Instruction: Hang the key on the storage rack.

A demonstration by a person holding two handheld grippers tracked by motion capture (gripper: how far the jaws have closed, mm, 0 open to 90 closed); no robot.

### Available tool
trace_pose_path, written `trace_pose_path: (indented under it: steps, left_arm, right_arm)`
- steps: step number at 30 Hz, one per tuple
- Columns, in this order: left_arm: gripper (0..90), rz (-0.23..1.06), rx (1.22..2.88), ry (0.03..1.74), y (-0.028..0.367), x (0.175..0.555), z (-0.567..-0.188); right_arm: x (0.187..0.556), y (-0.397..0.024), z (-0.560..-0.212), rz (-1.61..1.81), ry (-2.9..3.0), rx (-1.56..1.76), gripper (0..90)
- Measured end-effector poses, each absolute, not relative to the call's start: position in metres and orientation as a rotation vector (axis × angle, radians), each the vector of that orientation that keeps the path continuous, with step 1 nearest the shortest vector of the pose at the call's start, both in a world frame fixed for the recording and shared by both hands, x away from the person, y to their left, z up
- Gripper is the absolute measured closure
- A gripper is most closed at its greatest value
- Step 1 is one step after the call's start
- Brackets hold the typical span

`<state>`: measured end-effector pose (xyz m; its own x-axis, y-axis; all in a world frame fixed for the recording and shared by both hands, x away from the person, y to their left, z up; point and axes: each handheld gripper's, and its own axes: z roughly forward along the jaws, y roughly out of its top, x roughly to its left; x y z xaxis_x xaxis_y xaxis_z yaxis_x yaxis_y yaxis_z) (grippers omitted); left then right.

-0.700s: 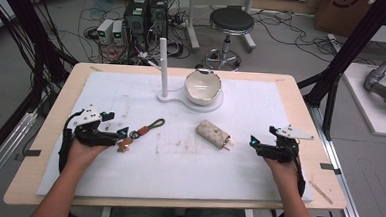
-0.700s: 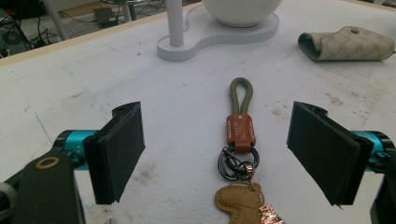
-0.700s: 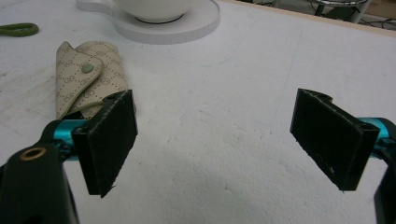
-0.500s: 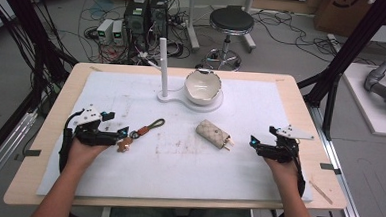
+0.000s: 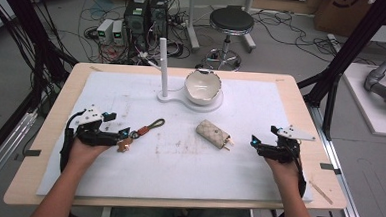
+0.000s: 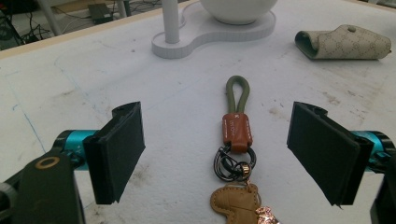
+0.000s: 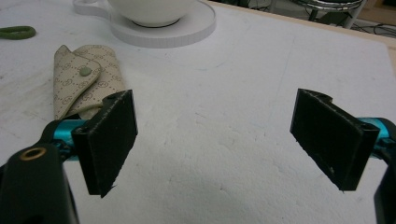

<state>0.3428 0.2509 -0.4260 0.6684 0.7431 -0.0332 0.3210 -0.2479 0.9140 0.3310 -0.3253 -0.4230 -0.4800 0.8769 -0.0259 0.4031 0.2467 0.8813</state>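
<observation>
Left gripper (image 6: 217,154) stands open, its jaws either side of the keychain (image 6: 236,154), pads clear of it. The keychain lies on the mat (image 5: 178,163), well left of the pouch (image 5: 212,134). Right gripper (image 7: 215,140) is open and empty, just right of the pouch.

Wooden table (image 5: 301,101) covered by a stained white mat (image 5: 250,116); on the mat: white stand (image 5: 169,94) with upright post and bowl (image 5: 202,85), keychain (image 5: 140,132) at left, beige patterned key pouch (image 5: 212,134) near centre, well apart from the keychain
</observation>
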Motion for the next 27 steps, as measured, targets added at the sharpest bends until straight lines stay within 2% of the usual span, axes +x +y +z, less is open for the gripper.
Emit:
trace_pose_path:
  steps: [27]
  left_arm:
    - [19.0,0.438,1.952,0.826,0.22,0.369,-0.438]
  right_arm:
    - [0.309,-0.342,-0.425,1.135,1.995,1.173,15.1]
